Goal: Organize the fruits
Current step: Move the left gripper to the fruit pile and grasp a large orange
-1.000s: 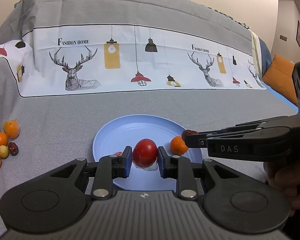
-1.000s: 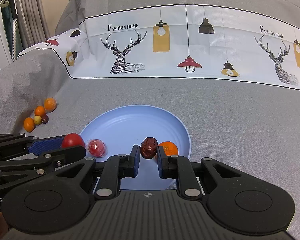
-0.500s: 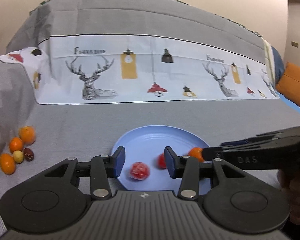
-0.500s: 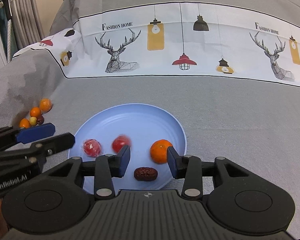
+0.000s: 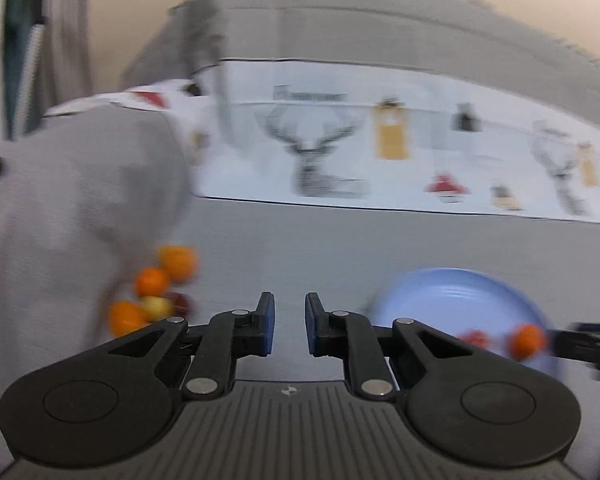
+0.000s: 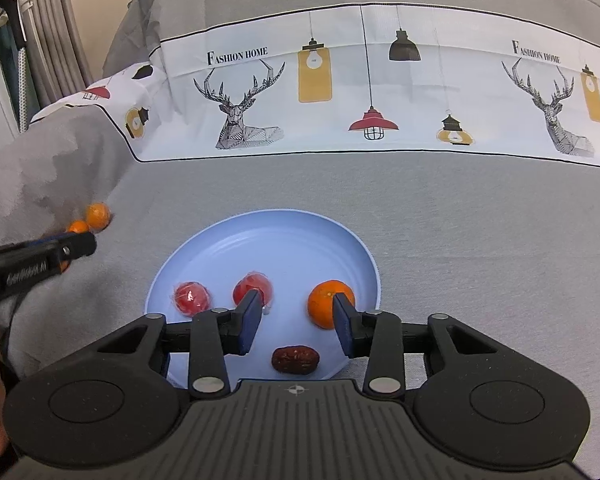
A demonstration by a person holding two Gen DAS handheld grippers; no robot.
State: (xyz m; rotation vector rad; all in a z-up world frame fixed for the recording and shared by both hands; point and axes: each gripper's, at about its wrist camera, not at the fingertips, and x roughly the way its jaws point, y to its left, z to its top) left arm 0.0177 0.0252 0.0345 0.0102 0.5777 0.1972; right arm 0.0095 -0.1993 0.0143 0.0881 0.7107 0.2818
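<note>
A light blue plate (image 6: 284, 232) on the grey cloth holds two red wrapped fruits (image 6: 191, 298) (image 6: 249, 285), an orange (image 6: 326, 300) and a dark brown date (image 6: 295, 359). My right gripper (image 6: 296, 322) is open and empty over the plate's near edge, above the date. My left gripper (image 5: 288, 324) is open and empty over bare cloth, left of the plate (image 5: 456, 300); it also shows in the right wrist view (image 6: 74, 246). A pile of loose fruit (image 5: 156, 292) with oranges, a yellow fruit and a dark one lies just left of it. The left view is blurred.
A white printed cloth band with deer and lamps (image 6: 340, 92) rises behind the plate. The grey cloth bulges up at the left (image 5: 80, 200) beside the loose fruit. Curtains (image 6: 40, 40) hang at the far left.
Both grippers opened, dropping a red fruit and the date on the plate. My left gripper has swung left toward the loose fruit pile. My right gripper has stayed over the plate.
</note>
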